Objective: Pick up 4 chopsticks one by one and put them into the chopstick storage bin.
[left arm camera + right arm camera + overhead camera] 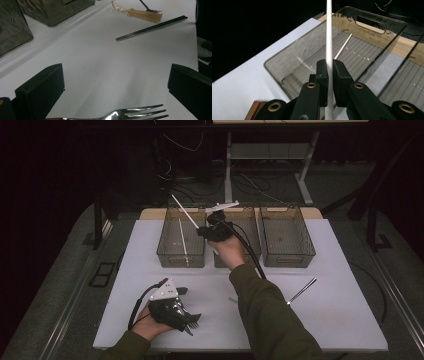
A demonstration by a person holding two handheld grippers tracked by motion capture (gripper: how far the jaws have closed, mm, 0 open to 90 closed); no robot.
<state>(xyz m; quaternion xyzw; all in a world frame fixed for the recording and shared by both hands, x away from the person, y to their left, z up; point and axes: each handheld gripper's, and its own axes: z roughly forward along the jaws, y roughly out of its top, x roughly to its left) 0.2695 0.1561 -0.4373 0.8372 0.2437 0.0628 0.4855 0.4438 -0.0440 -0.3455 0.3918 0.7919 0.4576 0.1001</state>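
So here's where we're at: our right gripper (212, 227) is up over the left bin (181, 238), the leftmost of three smoky see-through bins along the far side of the table (150, 270). Its jaws are clamped on a white chopstick (328, 37), gripped partway along the shaft, so a long stretch sticks out past the jaws and angles up over the left bin. In the right gripper view the stick runs straight up between the jaws. A second white chopstick (183, 242) is already lying inside the left bin, so we're guessing this is a sort-the-cutlery job and this one goes in beside it.

Handling-wise we'd say the chopstick is light, stiff and pretty slick, so a thin round stick like that could pivot or slip in the jaws. Holding nearer the middle looks like the safer bet.

Our left gripper (182, 312) is down at the near side of the table from the left bin, jaws wide apart, holding nothing. A metal fork (135, 113) lies right at the jaws, tines between them. Further out there's a dark metal chopstick (152, 27) and a clear amber-handled utensil (140, 13), too blurry to name exactly.
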